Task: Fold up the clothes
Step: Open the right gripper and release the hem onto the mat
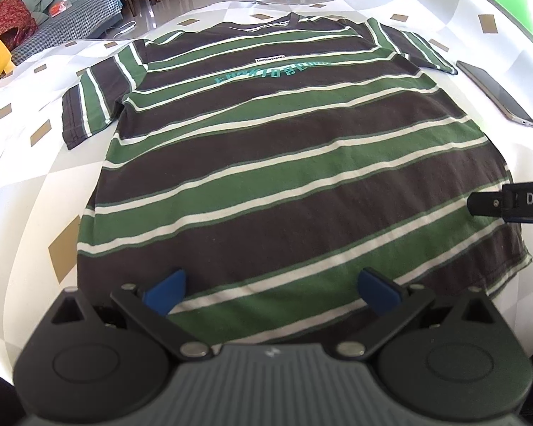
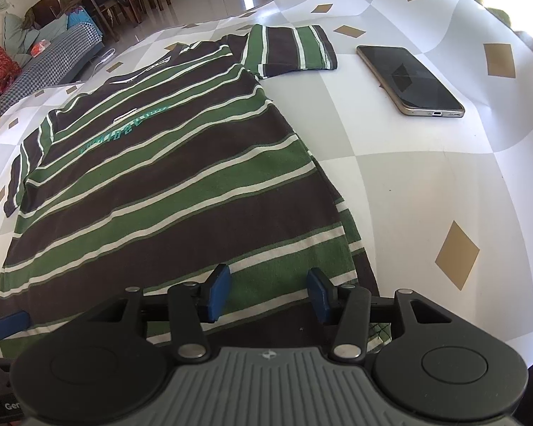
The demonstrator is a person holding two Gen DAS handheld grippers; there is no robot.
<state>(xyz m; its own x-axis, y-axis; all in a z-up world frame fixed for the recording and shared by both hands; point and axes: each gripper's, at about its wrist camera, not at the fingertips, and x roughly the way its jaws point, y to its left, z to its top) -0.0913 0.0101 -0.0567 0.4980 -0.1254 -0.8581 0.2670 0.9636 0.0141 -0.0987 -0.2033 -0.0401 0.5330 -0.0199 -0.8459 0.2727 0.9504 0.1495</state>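
A dark brown, green and white striped T-shirt [image 1: 284, 163] lies spread flat on the table, collar at the far end, hem toward me, both sleeves out. My left gripper [image 1: 272, 289] hovers open over the hem's middle, blue fingers wide apart with nothing between them. In the right wrist view the same T-shirt [image 2: 167, 184] fills the left half. My right gripper [image 2: 270, 293] stands open above the hem near the shirt's right side edge. The right gripper's black body [image 1: 508, 202] shows at the right edge of the left wrist view.
A smartphone [image 2: 410, 80] lies face up right of the shirt, also seen as a phone [image 1: 495, 92] in the left wrist view. The tablecloth [image 2: 426, 184] is white and grey with tan diamonds. A sofa [image 1: 67, 17] and chairs stand beyond the table.
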